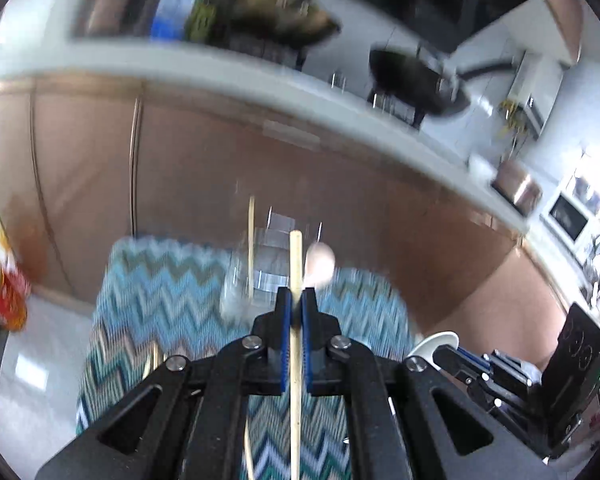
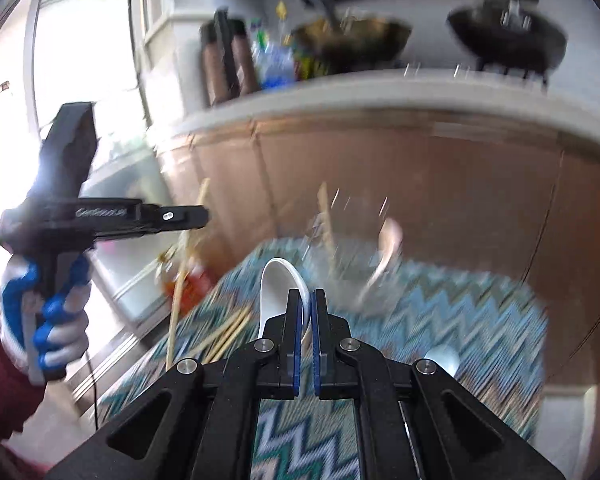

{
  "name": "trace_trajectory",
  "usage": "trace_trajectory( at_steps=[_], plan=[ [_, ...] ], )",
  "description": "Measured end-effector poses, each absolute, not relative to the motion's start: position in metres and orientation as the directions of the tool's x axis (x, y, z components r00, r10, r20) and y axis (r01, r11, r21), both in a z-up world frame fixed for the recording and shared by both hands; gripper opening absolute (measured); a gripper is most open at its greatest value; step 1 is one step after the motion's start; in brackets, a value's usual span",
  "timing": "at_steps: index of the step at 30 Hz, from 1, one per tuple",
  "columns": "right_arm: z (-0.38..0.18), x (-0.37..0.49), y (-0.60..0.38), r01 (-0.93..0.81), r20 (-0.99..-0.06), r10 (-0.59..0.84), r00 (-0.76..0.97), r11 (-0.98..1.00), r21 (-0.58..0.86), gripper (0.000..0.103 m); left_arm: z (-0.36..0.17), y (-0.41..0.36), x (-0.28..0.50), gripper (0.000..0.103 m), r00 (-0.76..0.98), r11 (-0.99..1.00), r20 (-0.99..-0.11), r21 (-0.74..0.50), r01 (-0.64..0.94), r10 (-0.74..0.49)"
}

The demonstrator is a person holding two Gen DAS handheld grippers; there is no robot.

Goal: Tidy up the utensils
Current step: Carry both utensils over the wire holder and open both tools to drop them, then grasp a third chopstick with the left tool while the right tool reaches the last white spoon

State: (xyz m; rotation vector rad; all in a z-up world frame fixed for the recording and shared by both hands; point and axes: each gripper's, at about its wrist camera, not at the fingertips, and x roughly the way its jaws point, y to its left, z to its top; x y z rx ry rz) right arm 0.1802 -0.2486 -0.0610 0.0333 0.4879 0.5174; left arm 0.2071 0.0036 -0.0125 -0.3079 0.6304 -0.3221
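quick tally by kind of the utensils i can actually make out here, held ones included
Blurred frames, so this is a rough count.
White spoons: 3 (one in the right gripper, one in the clear holder, one on the mat)
Wooden chopsticks: about 6 (one in the left gripper, one in the holder, roughly four loose)
Total: about 9

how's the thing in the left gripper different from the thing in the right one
The left gripper is shut on a wooden chopstick: thin, straight, pale tan, running lengthwise between the pads and poking out ahead. The right gripper is shut on a white spoon: broad, curved and glossy, with its bowl bulging left of the pads. Both are held lifted above the zigzag mat.
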Motion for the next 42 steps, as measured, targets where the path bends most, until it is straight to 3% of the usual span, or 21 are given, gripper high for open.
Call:
trace_trajectory(
  at_steps=[6,11,28,31,34,36,42],
  plan=[
    [-0.039,0.227,-0.244,-0.36,-0.307,0.367,0.878,0.93,0.081,0.004,0.019,0.007,0.25,0.004,0.907,0.915,-0.335,-0.386,0.116,-0.256],
    [-0.052,0.269,-0.236,-0.319,-0.266,0.327,0.907,0.945,0.075,0.004,0.005,0.001,0.291,0.004,0.959,0.926,-0.258,-0.378,0.013,-0.118],
    [-0.135,0.333,-0.217,-0.279,-0.334,0.279,0.9,0.959,0.047,0.008,-0.089,-0.024,0.354,0.005,0.961,0.955,-0.273,-0.294,-0.05,-0.033],
    [-0.142,0.332,-0.213,-0.286,-0.341,0.283,0.896,0.957,0.044,0.009,-0.091,-0.025,0.35,0.006,0.961,0.96,-0.274,-0.275,-0.046,-0.033],
    [-0.138,0.325,-0.214,-0.282,-0.328,0.281,0.902,0.958,0.047,0.028,-0.086,-0.022,0.343,0.015,0.959,0.961,-0.275,-0.276,-0.018,-0.061],
    [-0.135,0.319,-0.217,-0.28,-0.317,0.281,0.906,0.959,0.049,0.029,-0.079,-0.018,0.335,0.023,0.961,0.961,-0.266,-0.278,-0.003,-0.074],
    [-0.11,0.292,-0.225,-0.254,-0.283,0.255,0.925,0.966,0.044,0.029,-0.046,-0.006,0.311,0.027,0.962,0.957,-0.247,-0.286,0.039,-0.113]
  ],
)
